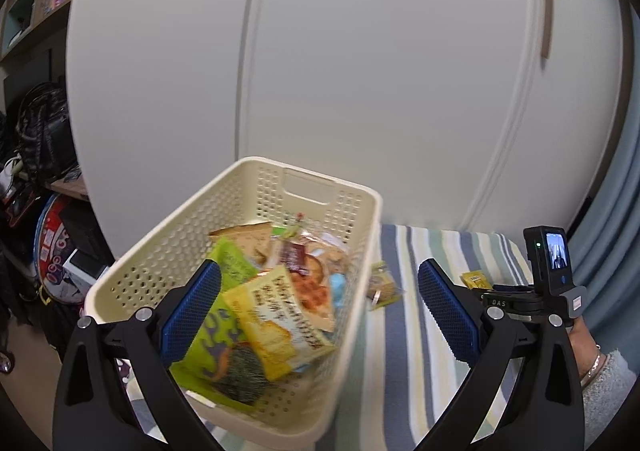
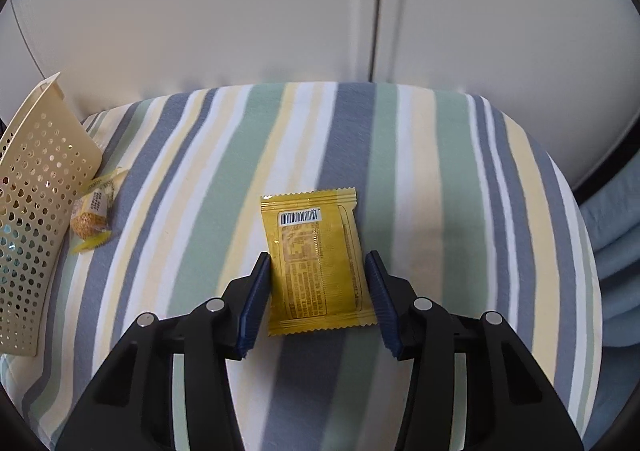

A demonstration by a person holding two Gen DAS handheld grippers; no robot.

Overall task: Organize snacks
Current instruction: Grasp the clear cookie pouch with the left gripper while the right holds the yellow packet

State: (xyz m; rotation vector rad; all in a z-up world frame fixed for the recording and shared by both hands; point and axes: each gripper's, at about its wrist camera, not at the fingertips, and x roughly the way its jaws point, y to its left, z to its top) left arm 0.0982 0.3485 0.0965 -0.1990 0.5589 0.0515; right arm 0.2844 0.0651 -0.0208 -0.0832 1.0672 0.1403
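The right tool [image 2: 316,291] straddles the yellow packet [image 2: 316,259] right of the basket [image 1: 352,251], jaws apart (left tool [image 1: 320,307] gapes too); flat foil could slip the pinch.

The cream basket [image 1: 168,251] looks like matt perforated plastic, the yellow snack packet [image 2: 318,261] between the right tongs [image 2: 316,303] is glossy crinkle-edged foil, the striped cloth [image 2: 420,179] is soft matt fabric, and the tong pads [image 2: 380,299] are ribbed blue rubber.
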